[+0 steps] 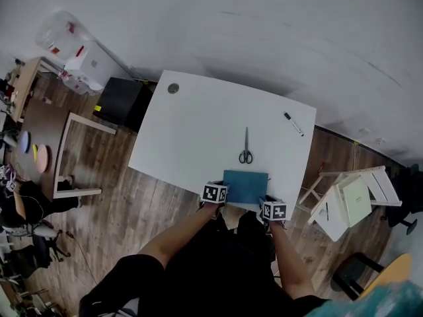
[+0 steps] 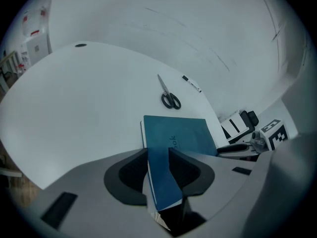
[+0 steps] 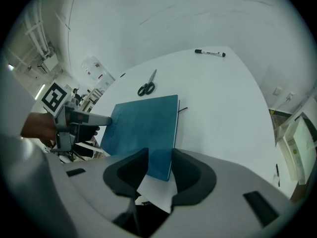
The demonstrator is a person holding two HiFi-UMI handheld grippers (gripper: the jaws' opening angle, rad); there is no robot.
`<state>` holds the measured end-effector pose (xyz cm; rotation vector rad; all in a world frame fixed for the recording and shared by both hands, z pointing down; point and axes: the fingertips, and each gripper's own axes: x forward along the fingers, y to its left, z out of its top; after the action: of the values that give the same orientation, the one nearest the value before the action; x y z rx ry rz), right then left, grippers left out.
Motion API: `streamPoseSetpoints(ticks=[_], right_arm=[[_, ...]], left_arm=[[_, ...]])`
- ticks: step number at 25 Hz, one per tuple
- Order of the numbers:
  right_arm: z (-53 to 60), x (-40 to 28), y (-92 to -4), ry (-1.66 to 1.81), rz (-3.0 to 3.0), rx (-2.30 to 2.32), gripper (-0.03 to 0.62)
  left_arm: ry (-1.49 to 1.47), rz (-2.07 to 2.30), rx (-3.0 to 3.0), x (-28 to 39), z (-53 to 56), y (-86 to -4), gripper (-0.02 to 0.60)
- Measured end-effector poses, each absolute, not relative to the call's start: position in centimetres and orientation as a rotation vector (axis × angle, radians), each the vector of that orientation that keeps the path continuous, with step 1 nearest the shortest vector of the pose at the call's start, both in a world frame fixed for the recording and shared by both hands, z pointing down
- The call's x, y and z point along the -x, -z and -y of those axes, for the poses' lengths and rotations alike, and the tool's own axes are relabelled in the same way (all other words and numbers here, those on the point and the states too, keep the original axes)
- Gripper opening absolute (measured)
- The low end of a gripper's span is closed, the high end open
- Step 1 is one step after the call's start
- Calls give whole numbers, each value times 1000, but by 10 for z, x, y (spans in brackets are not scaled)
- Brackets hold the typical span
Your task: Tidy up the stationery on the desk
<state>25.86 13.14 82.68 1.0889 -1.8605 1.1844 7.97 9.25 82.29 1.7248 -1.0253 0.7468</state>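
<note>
teal notebook [image 1: 246, 186] sits at the near edge of the counter [image 1: 192, 131], its closest side seeming to overhang toward the person, and both tools have hold of it. the left tool [image 2: 158, 157] is pinching the near left corner, pads pressed on either face, with the book running out ahead of it. the right tool [image 3: 159, 158] is clamped the same way on the near right corner, and a white page shows just beneath the cover there. whether each grip takes the whole book or only the cover, i cannot tell.

the overhang probably gives the pads room to reach under a thin, flat thing. a corner in each tool should keep it from sagging or twisting when carried.

ahead of both tools, just past the notebook's far edge and apart from it, lie the scissors [image 1: 246, 152], blades pointing away. further ahead, off to the right tool's side, the marker [image 1: 293, 124] rests near the counter's far right corner, untouched.
</note>
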Motion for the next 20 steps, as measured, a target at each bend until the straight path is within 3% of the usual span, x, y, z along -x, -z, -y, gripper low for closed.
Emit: streamPoseSetpoints(ticks=[11, 20], right_arm=[[-132, -186, -828, -1209, 1837, -1146, 152], [-121, -189, -828, -1221, 1792, -1273, 152]], left_arm=[[-813, 916, -1875, -23, -56, -822, 151], [-775, 788, -1914, -10, -85, -817, 155]])
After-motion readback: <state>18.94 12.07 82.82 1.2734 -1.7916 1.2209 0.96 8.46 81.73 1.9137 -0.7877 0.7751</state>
